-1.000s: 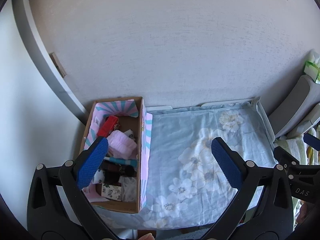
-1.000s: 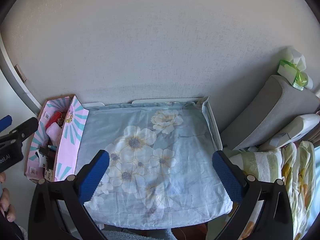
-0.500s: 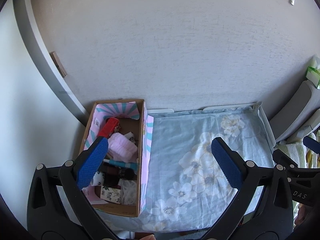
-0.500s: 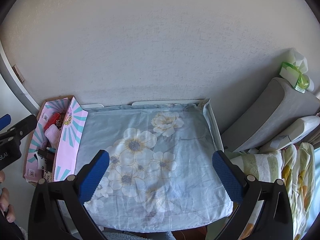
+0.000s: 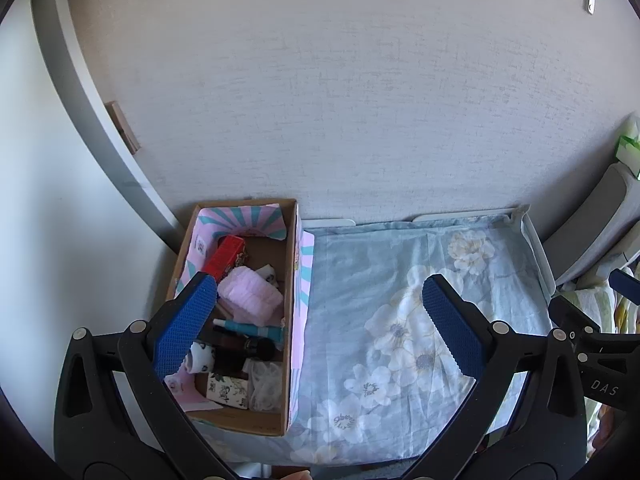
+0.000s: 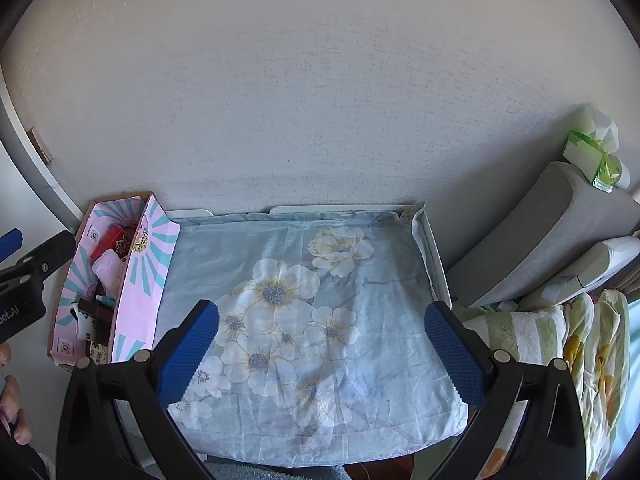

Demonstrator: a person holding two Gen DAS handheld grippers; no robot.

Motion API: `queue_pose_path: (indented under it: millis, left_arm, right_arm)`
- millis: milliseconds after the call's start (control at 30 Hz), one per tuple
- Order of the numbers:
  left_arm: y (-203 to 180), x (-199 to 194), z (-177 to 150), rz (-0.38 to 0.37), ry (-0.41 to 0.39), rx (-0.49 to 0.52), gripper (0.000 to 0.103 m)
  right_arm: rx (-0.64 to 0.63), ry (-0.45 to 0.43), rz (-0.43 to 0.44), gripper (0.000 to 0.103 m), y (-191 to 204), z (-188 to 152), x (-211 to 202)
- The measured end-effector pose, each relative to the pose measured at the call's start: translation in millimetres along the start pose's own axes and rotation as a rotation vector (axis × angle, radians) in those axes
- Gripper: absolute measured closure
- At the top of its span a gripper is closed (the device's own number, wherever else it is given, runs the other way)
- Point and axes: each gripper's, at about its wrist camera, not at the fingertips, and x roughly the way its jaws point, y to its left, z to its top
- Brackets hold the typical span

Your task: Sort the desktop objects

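A cardboard box [image 5: 291,264] lined with pink and teal paper stands at the left end of a small table covered by a light blue floral cloth [image 5: 404,320]. In it lie a red box [image 5: 225,255], a pink fluffy cloth [image 5: 250,295], a teal pen [image 5: 256,330], a dark brush [image 5: 240,345] and a floral box [image 5: 227,389]. My left gripper [image 5: 320,324] is open and empty, high above the box and cloth. My right gripper [image 6: 322,348] is open and empty above the cloth [image 6: 304,312]. The box also shows in the right wrist view [image 6: 136,280].
A plain wall rises behind the table. A grey cushion [image 6: 552,232], a green and white packet [image 6: 596,152] and striped bedding [image 6: 560,340] lie to the right. A grey curved frame [image 5: 92,120] runs at the left.
Both grippers have drawn back and up a little, so the table and box look smaller and lower. Both stay open and empty.
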Motion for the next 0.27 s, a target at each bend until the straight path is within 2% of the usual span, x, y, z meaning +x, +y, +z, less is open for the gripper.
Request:
queue_pose_path:
  millis: [267]
  left_arm:
    - [1.7,-2.5,-1.2,0.006,-0.014,-0.005,0.000]
  right_arm:
    - [-0.007,0.007,0.007,0.000,1.6,1.9,2.6]
